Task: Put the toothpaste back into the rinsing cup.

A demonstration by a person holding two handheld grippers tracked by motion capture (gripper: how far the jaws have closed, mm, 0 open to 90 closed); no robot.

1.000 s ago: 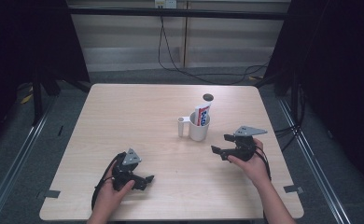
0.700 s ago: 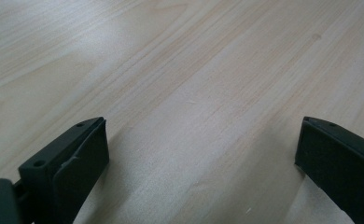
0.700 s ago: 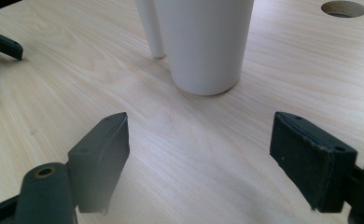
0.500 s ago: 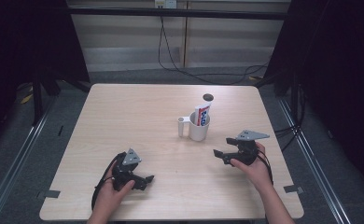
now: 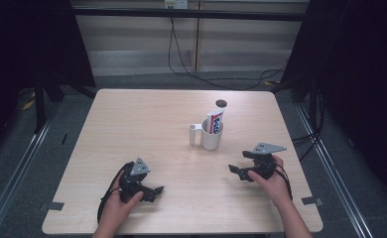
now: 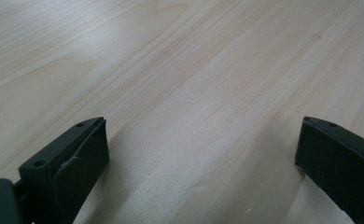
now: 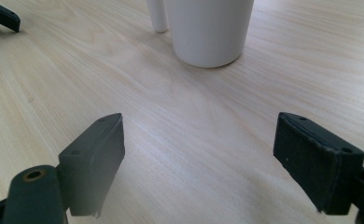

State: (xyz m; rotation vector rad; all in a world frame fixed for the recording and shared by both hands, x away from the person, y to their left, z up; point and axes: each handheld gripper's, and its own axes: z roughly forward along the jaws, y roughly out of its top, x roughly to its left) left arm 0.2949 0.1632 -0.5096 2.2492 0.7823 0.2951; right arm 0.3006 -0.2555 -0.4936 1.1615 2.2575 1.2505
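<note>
1. right gripper [image 5: 242, 172]: jaws spread wide, just been opening further, nothing between them but bare wood in the right gripper view. released, holding nothing.
2. compared with a second ago: drawn back from the white cup [image 5: 212, 135] toward the near edge and lowered a little; now near the cup but apart from it.
3. left gripper [image 5: 154, 191]: jaws likewise apart in the left gripper view, plain table [image 6: 180, 56] between them, gripping nothing. resting near the front edge, unmoved across the earlier frames.
4. straight ahead of the right jaws: the cup's white wall [image 7: 208, 30], upright, with its handle [image 7: 157, 16] beside it on the left.
5. in the high view: toothpaste tube [image 5: 215, 120] standing upright inside the cup, cap uppermost, leaning on the rim; cup right of the table's middle.
6. farther back: small dark round thing [image 5: 221, 103] lying on the table [image 5: 132, 114] behind the cup, too small to identify.
7. judged from this: tube already placed and let go, both hands pulled clear, so probably the close of the work, nothing left to grasp.
</note>
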